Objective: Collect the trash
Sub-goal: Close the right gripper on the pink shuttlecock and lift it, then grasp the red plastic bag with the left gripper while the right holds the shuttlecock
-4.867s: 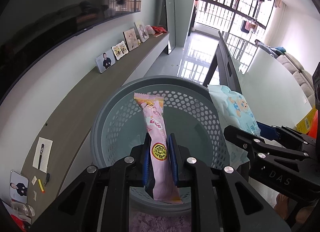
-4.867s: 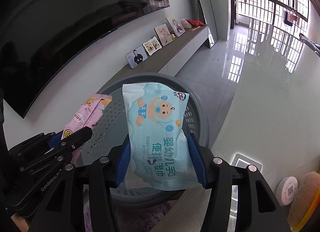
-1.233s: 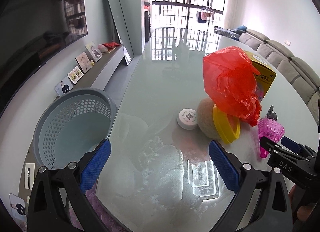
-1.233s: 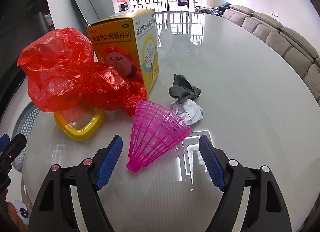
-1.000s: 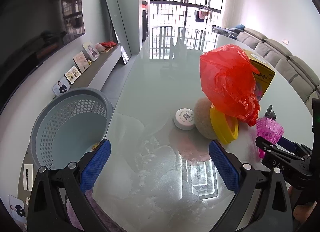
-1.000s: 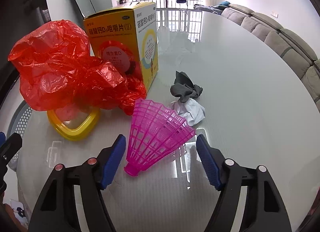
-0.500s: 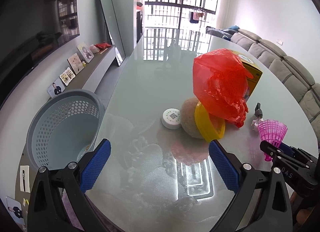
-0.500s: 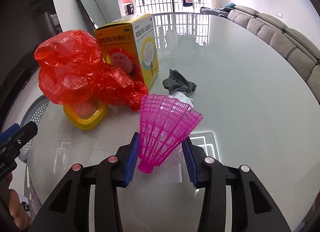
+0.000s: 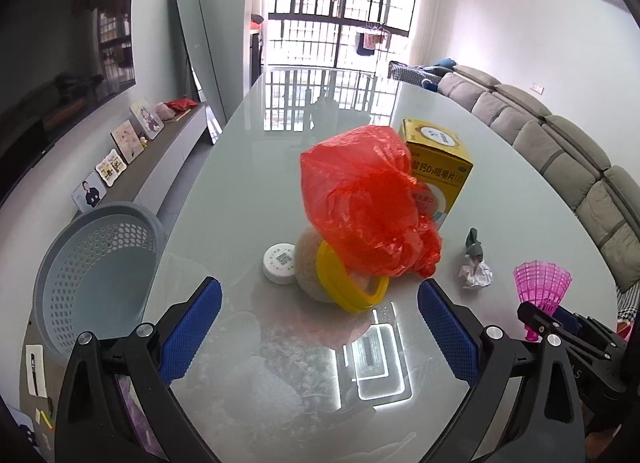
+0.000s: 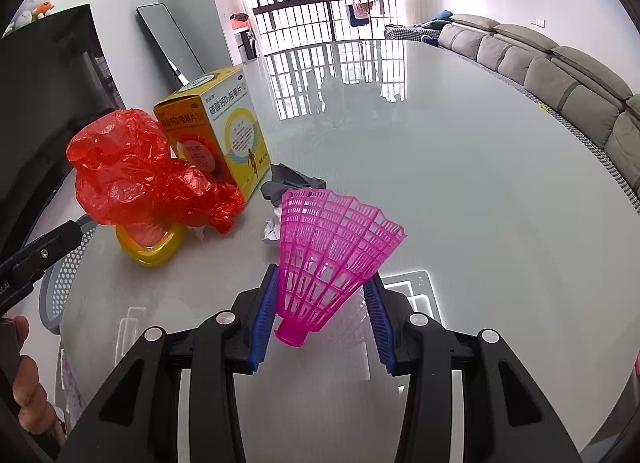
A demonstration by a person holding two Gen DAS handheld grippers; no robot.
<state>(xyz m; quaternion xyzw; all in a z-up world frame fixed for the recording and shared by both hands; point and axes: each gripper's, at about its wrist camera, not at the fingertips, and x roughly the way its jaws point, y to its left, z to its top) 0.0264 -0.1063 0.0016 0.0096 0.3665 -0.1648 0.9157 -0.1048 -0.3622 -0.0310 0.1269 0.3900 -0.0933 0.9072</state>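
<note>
My right gripper [image 10: 322, 299] is shut on a pink plastic shuttlecock [image 10: 332, 255] and holds it above the glass table; it also shows in the left wrist view [image 9: 540, 287]. My left gripper [image 9: 320, 323] is open and empty over the table's near edge. A crumpled red plastic bag [image 9: 368, 203] lies on a yellow ring-shaped lid [image 9: 348, 295]. A white paper ball [image 9: 476, 275] and a grey scrap [image 9: 474, 243] lie to its right. The grey perforated basket [image 9: 52, 271] stands beside the table on the left.
A yellow medicine box [image 9: 436, 167] stands behind the red bag. A beige round sponge [image 9: 306, 263] and a small white round lid [image 9: 280, 263] lie in front of it. A grey sofa [image 9: 580, 175] runs along the right.
My right gripper has closed on the pink shuttlecock and lifted it off the table. My left gripper stays open and has pulled back and risen a little.
</note>
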